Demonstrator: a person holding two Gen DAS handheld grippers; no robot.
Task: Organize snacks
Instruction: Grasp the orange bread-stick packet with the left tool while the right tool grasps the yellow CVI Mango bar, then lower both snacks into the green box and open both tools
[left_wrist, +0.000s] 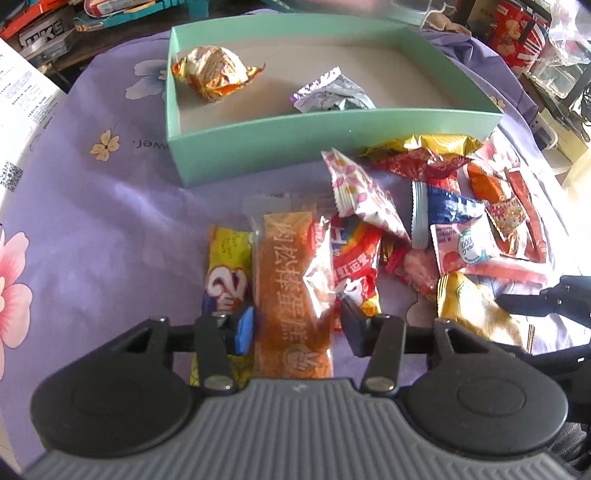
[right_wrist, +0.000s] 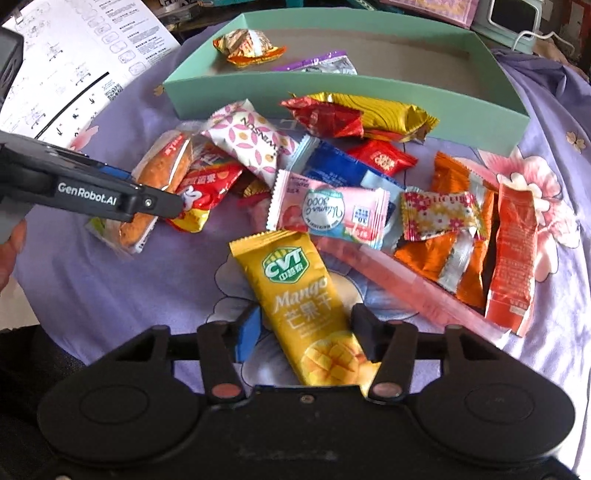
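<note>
My left gripper (left_wrist: 299, 326) is shut on an orange cake pack in clear wrap (left_wrist: 291, 280), which lies on the purple cloth beside a yellow bar (left_wrist: 225, 266). In the right wrist view the same gripper (right_wrist: 159, 203) comes in from the left over that cake pack (right_wrist: 162, 173). My right gripper (right_wrist: 306, 332) straddles a yellow mango pack (right_wrist: 295, 288); a thin gap shows at the blue pad, so its fingers are open around it. A mint green box (left_wrist: 332, 140) holds a gold-orange wrapped snack (left_wrist: 214, 72) and a silver-purple packet (left_wrist: 332, 94).
Several loose snack packs lie in a heap in front of the box (right_wrist: 295, 96), among them a pink vitamin sachet (right_wrist: 328, 214), a blue packet (right_wrist: 343, 166) and orange wrappers (right_wrist: 513, 251). A printed sheet (right_wrist: 74, 55) lies at the left. Clutter rings the cloth's far edge.
</note>
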